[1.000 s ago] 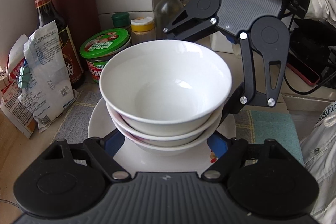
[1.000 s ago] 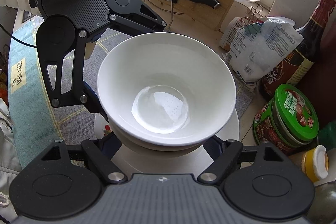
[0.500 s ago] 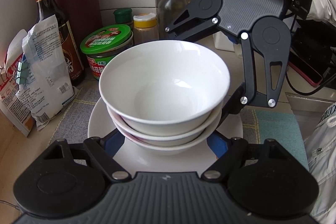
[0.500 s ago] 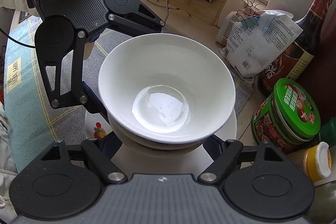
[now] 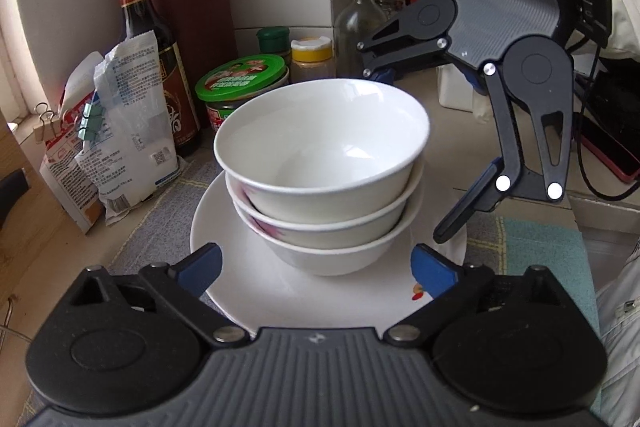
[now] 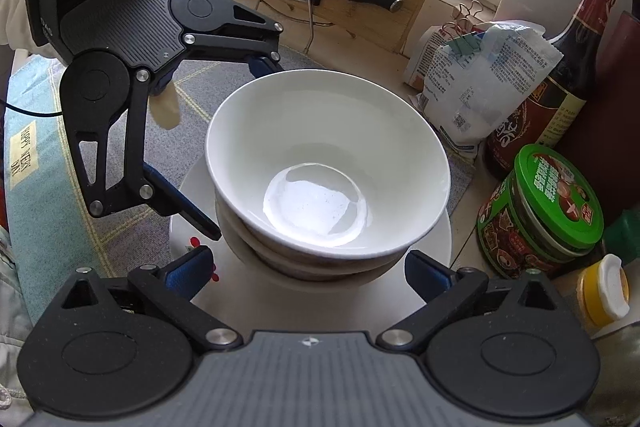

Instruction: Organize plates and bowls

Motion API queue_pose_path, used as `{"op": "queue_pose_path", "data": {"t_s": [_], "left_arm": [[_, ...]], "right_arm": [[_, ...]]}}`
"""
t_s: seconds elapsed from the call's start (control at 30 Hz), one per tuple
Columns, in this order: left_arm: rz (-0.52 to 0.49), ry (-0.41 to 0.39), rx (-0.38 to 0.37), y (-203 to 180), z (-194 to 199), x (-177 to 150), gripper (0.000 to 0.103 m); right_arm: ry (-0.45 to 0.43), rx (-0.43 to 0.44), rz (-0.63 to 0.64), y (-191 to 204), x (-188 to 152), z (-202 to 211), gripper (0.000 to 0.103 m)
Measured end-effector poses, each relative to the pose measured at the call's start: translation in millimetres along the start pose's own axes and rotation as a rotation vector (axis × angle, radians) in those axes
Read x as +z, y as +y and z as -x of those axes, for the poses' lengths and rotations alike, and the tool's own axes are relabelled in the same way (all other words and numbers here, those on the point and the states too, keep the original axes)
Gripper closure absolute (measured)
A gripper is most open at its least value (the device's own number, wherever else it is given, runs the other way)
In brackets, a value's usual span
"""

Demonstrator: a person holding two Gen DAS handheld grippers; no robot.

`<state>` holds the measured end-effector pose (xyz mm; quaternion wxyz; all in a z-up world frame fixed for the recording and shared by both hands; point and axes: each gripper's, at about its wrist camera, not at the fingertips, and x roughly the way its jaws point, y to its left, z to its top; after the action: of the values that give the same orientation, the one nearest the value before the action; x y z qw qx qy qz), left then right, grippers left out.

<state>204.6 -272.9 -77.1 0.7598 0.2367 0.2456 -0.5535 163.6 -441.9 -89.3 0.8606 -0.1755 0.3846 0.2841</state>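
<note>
Three stacked bowls (image 5: 320,163) on plate (image 5: 280,291), between both tools (jaws wide)

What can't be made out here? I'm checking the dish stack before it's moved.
- Lower bowls' insides: both views, the top bowl nests over them.
- Plate pattern: left view, bowls and the left gripper cover most.
- Plate's near rim: right view, the right gripper body hides it.
- Bottle label text: too small.

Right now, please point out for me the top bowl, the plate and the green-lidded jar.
top bowl (image 5: 320,147), left wrist view, inner wall.
plate (image 5: 280,291), left wrist view, bare front surface.
green-lidded jar (image 6: 556,195), right wrist view, lid top.
</note>
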Motion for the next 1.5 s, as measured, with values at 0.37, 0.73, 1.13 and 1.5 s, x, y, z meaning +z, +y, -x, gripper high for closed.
{"op": "queue_pose_path", "data": {"t_s": [0.37,0.73,1.13,1.5], "left_arm": [[0.148,-0.249,0.203,-20.8,91.2,-7.1,0.001],[0.329,-0.126,0.349,-52.0,136.8,-10.4,0.001],[0.407,-0.016,0.434,-59.6,160.4,-8.8,0.001],[0.435,0.003,0.445,-58.7,165.1,-10.1,0.001]], "right_arm": [[-0.028,-0.259,-0.303,41.0,2.5,40.9,0.0],[-0.028,-0.5,-0.813,108.3,-18.9,64.3,0.0],[-0.09,-0.631,-0.927,158.3,-16.2,94.7,0.0],[-0.114,-0.639,-0.926,174.0,-5.2,94.2,0.0]]}}
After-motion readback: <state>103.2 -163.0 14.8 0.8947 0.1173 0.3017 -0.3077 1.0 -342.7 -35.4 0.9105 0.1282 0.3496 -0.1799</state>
